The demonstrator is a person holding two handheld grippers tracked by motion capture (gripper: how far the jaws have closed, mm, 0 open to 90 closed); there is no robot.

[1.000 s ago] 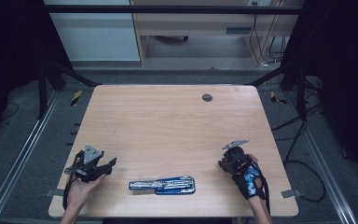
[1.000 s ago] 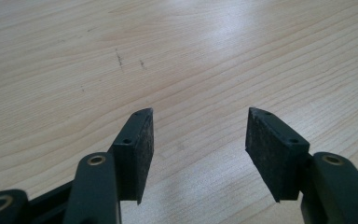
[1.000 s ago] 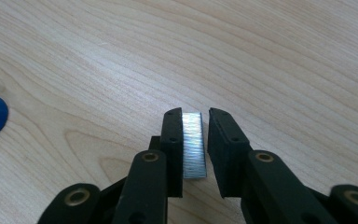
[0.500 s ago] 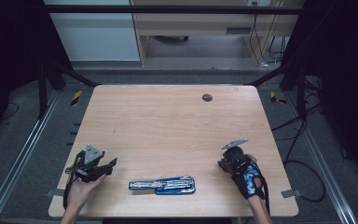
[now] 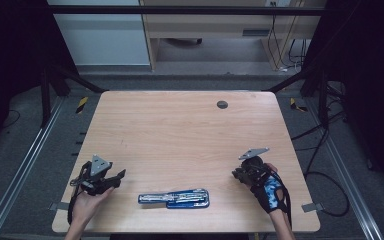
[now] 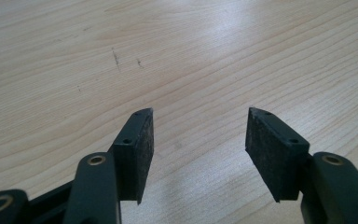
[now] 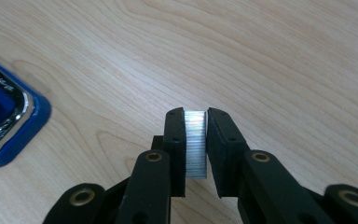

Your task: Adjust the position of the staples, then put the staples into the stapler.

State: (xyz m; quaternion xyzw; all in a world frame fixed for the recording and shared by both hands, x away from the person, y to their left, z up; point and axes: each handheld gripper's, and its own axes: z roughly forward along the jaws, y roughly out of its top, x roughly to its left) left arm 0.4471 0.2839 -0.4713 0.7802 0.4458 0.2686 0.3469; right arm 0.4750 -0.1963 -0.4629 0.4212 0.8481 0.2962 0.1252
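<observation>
Wooden table (image 5: 180, 135): your right gripper (image 7: 196, 135) pinches a ribbed metal piece (image 7: 196, 144) at frame centre; your left gripper (image 6: 198, 140) gapes empty.

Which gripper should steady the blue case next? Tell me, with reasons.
Left. The left gripper is open with nothing between its pads, pointing toward the blue case. The right gripper is shut on a small ribbed silver part, so it is likely occupied.
</observation>
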